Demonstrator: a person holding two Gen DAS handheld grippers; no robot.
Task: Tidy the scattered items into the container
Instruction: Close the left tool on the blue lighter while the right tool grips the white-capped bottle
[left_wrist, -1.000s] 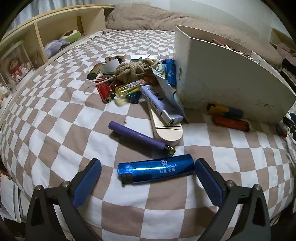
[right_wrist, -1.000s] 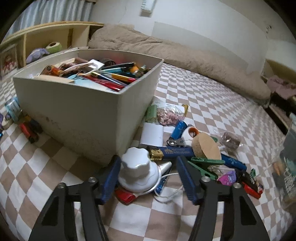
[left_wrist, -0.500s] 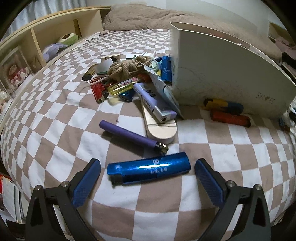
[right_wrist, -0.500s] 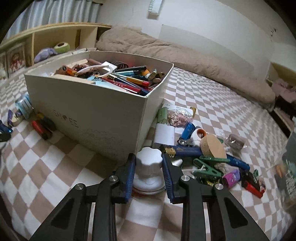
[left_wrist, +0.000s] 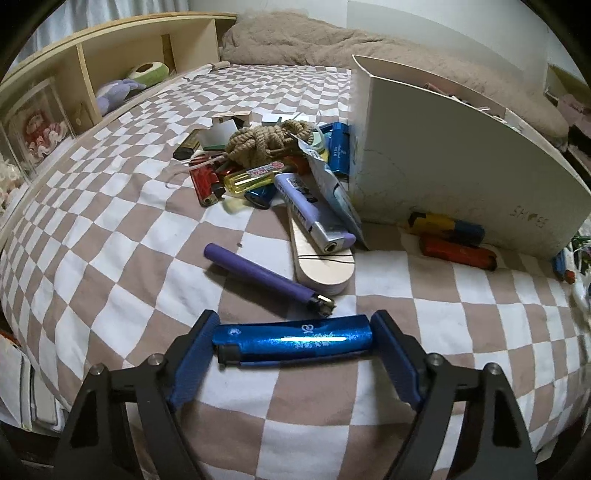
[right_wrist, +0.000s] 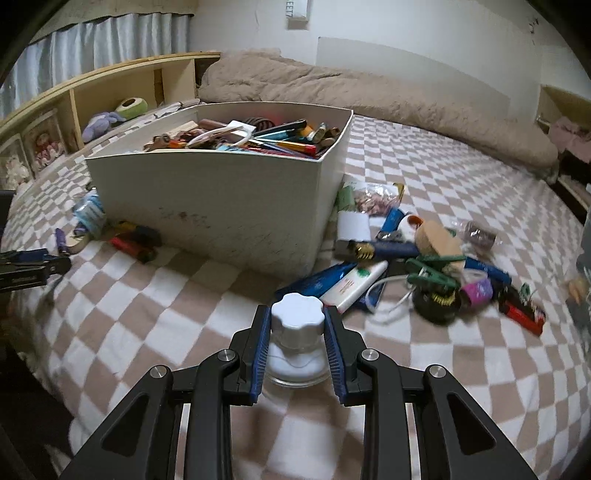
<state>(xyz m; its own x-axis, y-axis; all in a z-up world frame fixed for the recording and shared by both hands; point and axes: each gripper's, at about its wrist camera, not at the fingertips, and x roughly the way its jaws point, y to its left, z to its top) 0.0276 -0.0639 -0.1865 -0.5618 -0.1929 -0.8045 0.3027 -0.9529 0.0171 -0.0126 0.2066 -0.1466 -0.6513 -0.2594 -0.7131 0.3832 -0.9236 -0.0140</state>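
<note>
Blue lighter (left_wrist: 291, 341): glossy metallic shell, bright glare streak. Purple lighter (left_wrist: 258, 275): matt plastic, metal tip. Bedspread (left_wrist: 122, 236): soft checked cloth. Box (right_wrist: 221, 206): matt white card, scuffed. Rope bundle (left_wrist: 266, 142), 12 o'clock of the lighters: rough fibre. Jar cap (right_wrist: 297, 314): smooth white plastic.

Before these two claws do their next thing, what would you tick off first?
1. Right gripper clamped on the white-capped jar: ok.
2. Jar lifted clear of the bedspread: cannot tell.
3. Blue lighter between the left gripper fingers, jaws closing: ok.
4. Left pads pressing both lighter ends: cannot tell.
5. Room left in the white box: cannot tell, it looks nearly full.
6. Purple lighter clear of the left fingers: ok.
</note>
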